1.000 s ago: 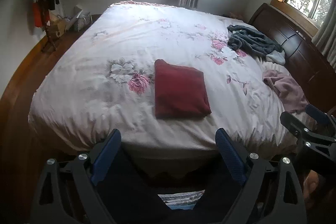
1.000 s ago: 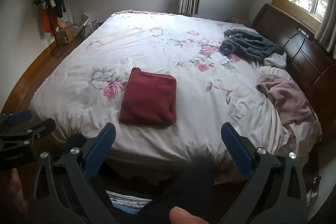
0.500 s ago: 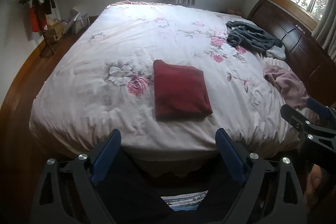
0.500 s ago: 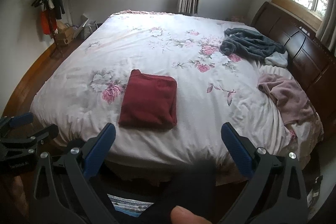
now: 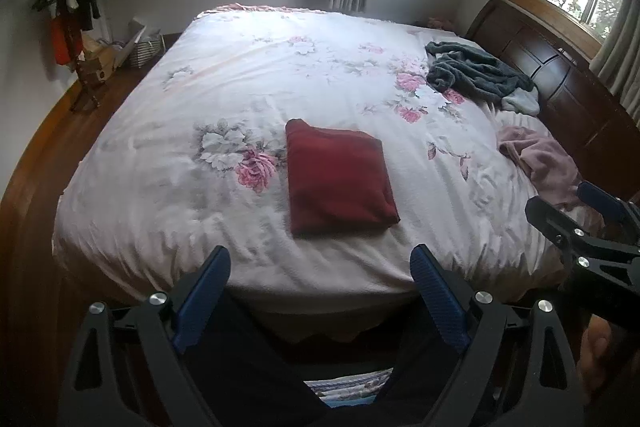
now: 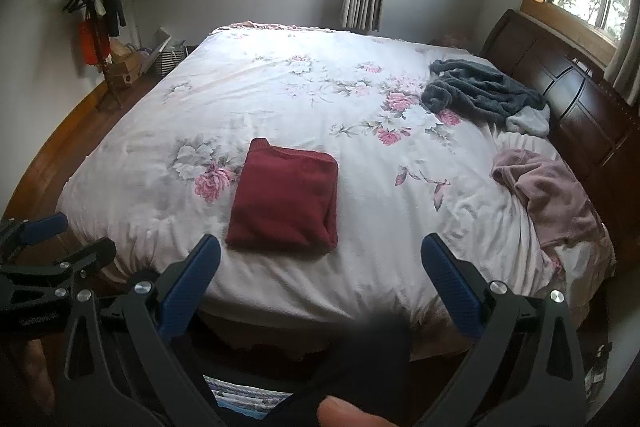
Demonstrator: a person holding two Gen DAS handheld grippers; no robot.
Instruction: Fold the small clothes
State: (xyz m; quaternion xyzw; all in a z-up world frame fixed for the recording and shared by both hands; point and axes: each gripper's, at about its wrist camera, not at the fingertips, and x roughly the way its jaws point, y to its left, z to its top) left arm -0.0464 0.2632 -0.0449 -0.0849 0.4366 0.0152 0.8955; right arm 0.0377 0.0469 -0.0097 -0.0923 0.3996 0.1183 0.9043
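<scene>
Dark red garment (image 5: 339,183) folded into a neat rectangle, lying flat near the foot edge of the bed, just right of a pink flower print on the floral duvet (image 5: 256,99). Nothing touching it.

Over by the dark wooden headboard (image 6: 576,99): a crumpled grey-blue fleece piece (image 6: 476,91), a small pale bit of cloth (image 6: 528,121) tucked against it, and a dusty-pink garment (image 6: 548,195) bunched at the right edge of the bed. All three unfolded, well apart from the red one.

Left gripper (image 5: 320,263) hovering off the foot of the bed, blue pads (image 5: 204,291) spread wide, nothing between them. Right gripper (image 6: 320,255) same deal, wide open and empty, blue pads (image 6: 452,287) framing the near edge of the duvet. Each one also peeking into the other's view from the side.

Container-wise: only a striped basket (image 6: 170,61) on the floor by the far left corner, white stuff sticking out, too small to identify. Coat stand (image 6: 98,11) next to it with dark and red items hanging.
</scene>
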